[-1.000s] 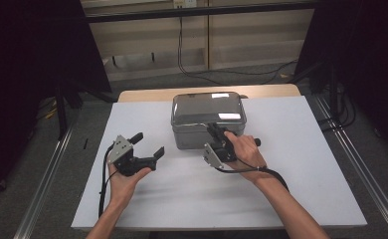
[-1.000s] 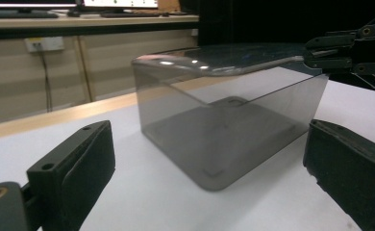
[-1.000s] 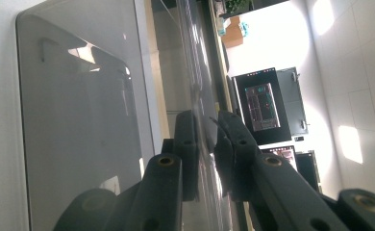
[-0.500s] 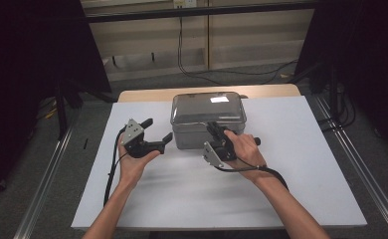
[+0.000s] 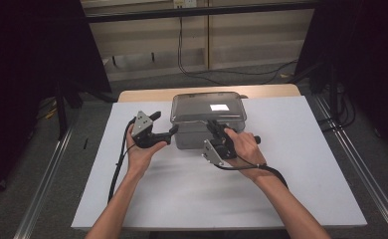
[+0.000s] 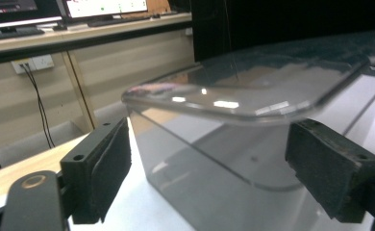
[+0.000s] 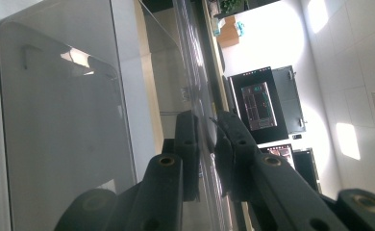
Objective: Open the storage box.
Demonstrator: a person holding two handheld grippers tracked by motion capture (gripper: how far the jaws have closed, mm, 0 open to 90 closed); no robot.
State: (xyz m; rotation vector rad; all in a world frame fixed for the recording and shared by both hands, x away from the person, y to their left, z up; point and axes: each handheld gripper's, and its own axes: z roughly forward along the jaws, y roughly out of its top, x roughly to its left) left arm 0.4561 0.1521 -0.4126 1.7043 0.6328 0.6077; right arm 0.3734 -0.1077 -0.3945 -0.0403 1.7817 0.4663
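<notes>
Lid (image 5: 208,106) of the clear box (image 5: 197,137), pinched at its near rim by the right gripper (image 5: 213,125); left gripper (image 5: 163,125) gapes wide, empty, beside the box's corner (steady the body before lifting).

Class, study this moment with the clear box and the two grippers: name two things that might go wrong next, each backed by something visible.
1. The right gripper is shut on only the thin lid edge of the box; a small twist might let the smooth lid slip out.
2. The left gripper is open at the box's corner, one pad just under the lid rim. Closing there may knock the lid or push the box across the table.
</notes>
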